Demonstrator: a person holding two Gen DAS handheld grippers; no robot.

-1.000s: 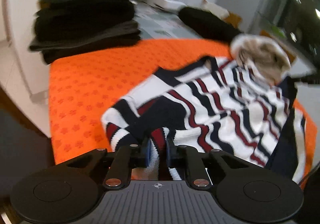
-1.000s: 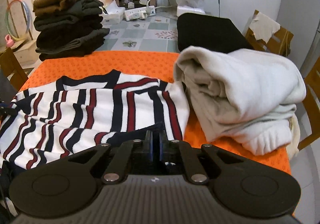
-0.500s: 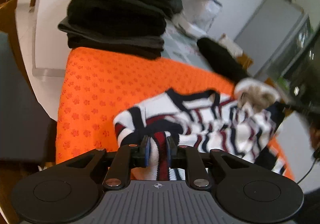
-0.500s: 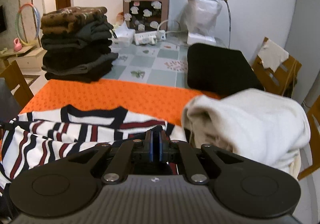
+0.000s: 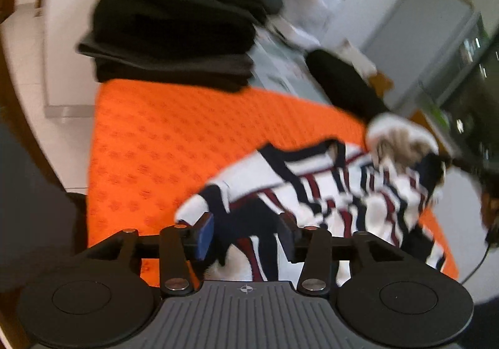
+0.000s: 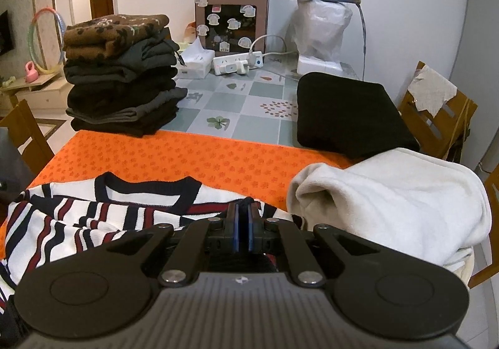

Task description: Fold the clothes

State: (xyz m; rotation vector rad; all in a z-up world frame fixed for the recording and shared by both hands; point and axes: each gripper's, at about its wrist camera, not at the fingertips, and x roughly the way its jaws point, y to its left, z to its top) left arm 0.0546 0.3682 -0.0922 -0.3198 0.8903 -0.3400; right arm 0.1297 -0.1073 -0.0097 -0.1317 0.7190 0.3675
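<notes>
Left gripper (image 5: 246, 232) now sprung wide, striped sweater (image 5: 327, 193) let go. Right gripper (image 6: 242, 226) kept pinched on sweater edge. Fold best laid flat toward 12 o'clock, wrinkles smoothed.

The striped white, navy and red knit sweater (image 6: 62, 224) looks soft and ribbed at the collar. Right of it, the cream fleece garment (image 6: 389, 208) is fuzzy and matt. The orange flower-printed cloth (image 6: 187, 159) covers the glossy tiled counter (image 6: 249, 102). The chairs' wood (image 6: 436, 127) looks smooth.

The right gripper (image 6: 242, 226), jaws nearly closed, pinches the striped sweater (image 6: 93, 218) beside a cream fleece (image 6: 389, 208) on the orange cloth (image 6: 187, 159).
</notes>
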